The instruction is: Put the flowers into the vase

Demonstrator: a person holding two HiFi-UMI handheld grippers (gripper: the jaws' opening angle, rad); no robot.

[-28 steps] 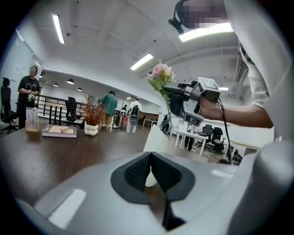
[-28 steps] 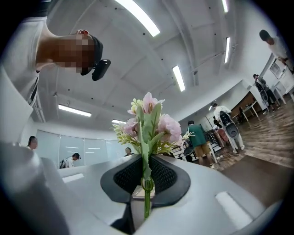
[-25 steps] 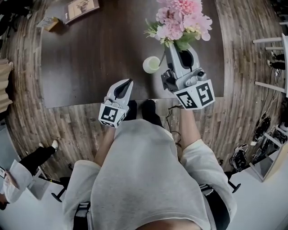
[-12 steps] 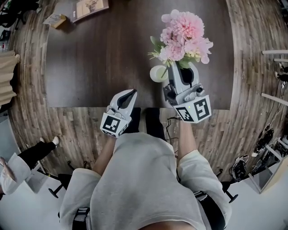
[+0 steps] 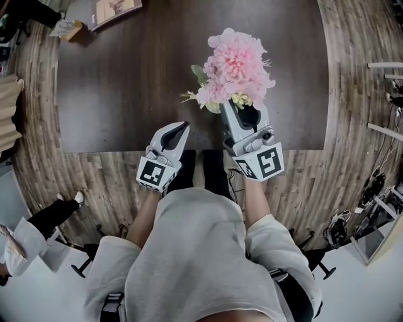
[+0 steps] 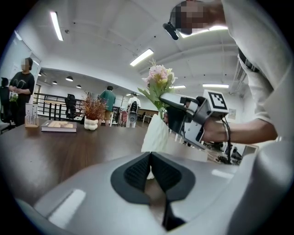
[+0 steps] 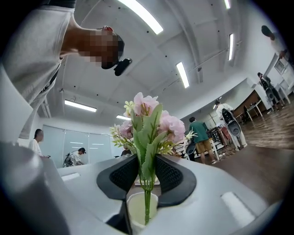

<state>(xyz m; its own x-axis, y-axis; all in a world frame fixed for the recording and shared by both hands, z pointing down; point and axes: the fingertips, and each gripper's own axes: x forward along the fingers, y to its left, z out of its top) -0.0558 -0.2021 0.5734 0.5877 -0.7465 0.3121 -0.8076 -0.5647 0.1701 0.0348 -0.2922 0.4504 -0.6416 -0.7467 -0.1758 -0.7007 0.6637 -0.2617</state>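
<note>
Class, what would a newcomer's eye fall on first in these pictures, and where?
The bunch of pink flowers stands out first, near the front edge of the dark brown wooden table, its green stems down in the white vase. The right gripper has the stems between its jaws, which have just been opening; the left gripper hangs beside it, jaws together, empty.

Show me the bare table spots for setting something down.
Free: the wide stretch between the book and the left tool; also the strip from the flowers to the table's right edge. Crowded: the near edge around the flowers.
</note>
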